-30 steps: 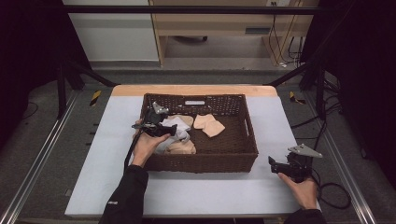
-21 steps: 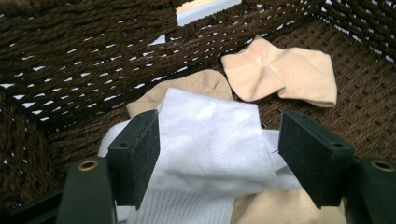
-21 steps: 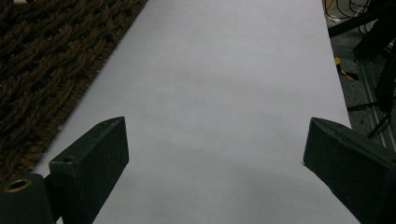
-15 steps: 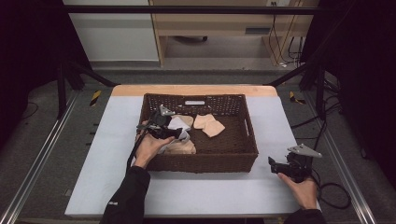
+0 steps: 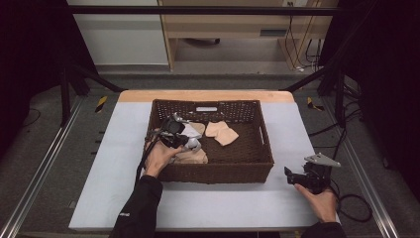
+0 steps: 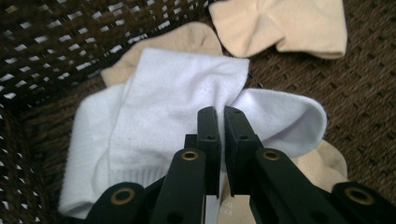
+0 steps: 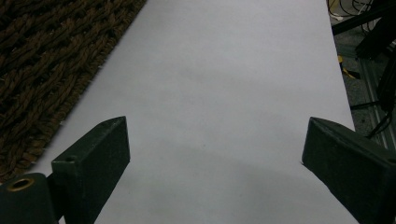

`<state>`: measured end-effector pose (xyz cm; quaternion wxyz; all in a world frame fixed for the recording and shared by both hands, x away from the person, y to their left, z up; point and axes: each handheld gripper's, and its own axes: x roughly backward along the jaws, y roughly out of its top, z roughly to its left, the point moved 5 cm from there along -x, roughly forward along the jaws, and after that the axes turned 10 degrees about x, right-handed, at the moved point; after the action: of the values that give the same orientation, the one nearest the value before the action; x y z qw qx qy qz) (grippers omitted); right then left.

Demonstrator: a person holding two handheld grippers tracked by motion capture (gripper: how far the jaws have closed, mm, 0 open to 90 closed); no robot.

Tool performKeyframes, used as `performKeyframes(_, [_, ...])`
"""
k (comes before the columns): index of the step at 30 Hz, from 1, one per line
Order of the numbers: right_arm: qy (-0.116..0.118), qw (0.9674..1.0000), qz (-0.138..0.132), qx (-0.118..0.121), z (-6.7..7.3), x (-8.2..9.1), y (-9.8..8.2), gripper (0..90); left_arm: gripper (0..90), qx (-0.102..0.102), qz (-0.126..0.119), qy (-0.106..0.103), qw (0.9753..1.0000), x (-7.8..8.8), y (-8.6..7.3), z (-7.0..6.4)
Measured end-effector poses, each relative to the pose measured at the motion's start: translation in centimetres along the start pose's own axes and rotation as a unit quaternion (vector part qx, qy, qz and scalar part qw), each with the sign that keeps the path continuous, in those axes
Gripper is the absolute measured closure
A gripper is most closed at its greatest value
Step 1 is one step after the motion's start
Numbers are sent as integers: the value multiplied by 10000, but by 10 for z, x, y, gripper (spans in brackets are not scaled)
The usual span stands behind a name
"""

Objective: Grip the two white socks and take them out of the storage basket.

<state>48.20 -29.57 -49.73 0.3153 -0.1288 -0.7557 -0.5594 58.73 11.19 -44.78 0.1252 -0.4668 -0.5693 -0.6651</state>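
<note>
table pale grey, wood far edge | wicker basket centred | dark room

No words, numbers or brand marks can be read. A small white mark on the dark sleeve and faint print low between the jaws are too blurred.
</note>
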Motion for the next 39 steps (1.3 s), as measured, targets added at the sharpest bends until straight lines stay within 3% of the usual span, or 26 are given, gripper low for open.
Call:
performKeyframes(1, [0,10000,0,0,0,0,0,78,853,0,0,0,10000,0,0,0])
performKeyframes(2, [-2,10000,1,-9,0,0,0,78,853,31,-237,-76,9997,5,3,1])
performKeyframes(5, [-5,10000,-5,-19,0,0,0,78,853,117,-460,-177,9987,11,7,2])
performKeyframes(6, [-21,10000,-4,-9,-1,0,0,78,853,231,-709,-228,9970,16,10,5])
performKeyframes(10, [-19,10000,-11,-24,-1,0,0,79,854,445,-1139,-278,9921,30,17,11])
performKeyframes(11, [-22,10000,-26,-22,-1,0,0,79,853,445,-1139,-278,9921,30,17,11])
performKeyframes(12, [-31,10000,-30,-29,-1,0,1,79,853,542,-1361,-282,9888,39,21,13])
performKeyframes(14, [-42,10000,-33,-56,-2,0,1,79,853,571,-1598,-278,9851,49,25,14])
performKeyframes(15, [-39,10000,-33,-65,-1,1,1,79,853,571,-1598,-278,9851,49,25,14])
performKeyframes(16, [-37,10000,-38,-66,-1,1,1,79,853,598,-1835,-271,9808,61,30,14])
performKeyframes(17, [-37,10000,-38,-66,-1,1,1,79,853,598,-1835,-271,9808,61,30,14])
performKeyframes(18, [-41,10000,-35,-68,-1,1,1,79,853,698,-2087,-327,9749,72,34,14])
performKeyframes(19, [-42,10000,-34,-66,-1,1,1,79,853,698,-2087,-327,9749,72,34,14])
performKeyframes(20, [-41,10000,-34,-64,-1,1,1,79,853,715,-2271,-325,9707,82,37,13])
performKeyframes(21, [-41,10000,-34,-64,-1,1,1,79,853,715,-2271,-325,9707,82,37,13])
performKeyframes(22, [-41,10000,-35,-59,-1,1,1,79,853,716,-2405,-330,9674,92,40,11])
performKeyframes(23, [-40,10000,-32,-58,-1,1,1,79,853,716,-2405,-330,9674,92,40,11])
performKeyframes(27, [-39,10000,-43,-66,-1,1,1,79,852,680,-2648,-395,9611,110,45,7])
performKeyframes(28, [-44,10000,-47,-58,-2,1,1,79,852,680,-2648,-395,9611,110,45,7])
performKeyframes(29, [-44,10000,-55,-66,-2,1,1,79,852,693,-2753,-400,9580,119,46,7])
performKeyframes(31, [-44,9999,-58,-80,-2,1,1,79,852,694,-2789,-425,9569,123,47,7])
performKeyframes(32, [-47,9999,-67,-74,-2,1,1,79,852,717,-2879,-434,9540,132,48,8])
performKeyframes(34, [-48,9999,-68,-72,-2,1,1,80,852,723,-2908,-461,9529,137,49,8])
performKeyframes(36, [-49,9999,-74,-62,-2,2,1,82,852,730,-3031,-516,9488,151,50,9])
performKeyframes(37, [-49,9999,-74,-62,-2,2,1,82,852,730,-3031,-516,9488,151,50,9])
performKeyframes(39, [-54,9999,-72,-62,-2,2,1,82,852,747,-3132,-558,9451,163,50,10])
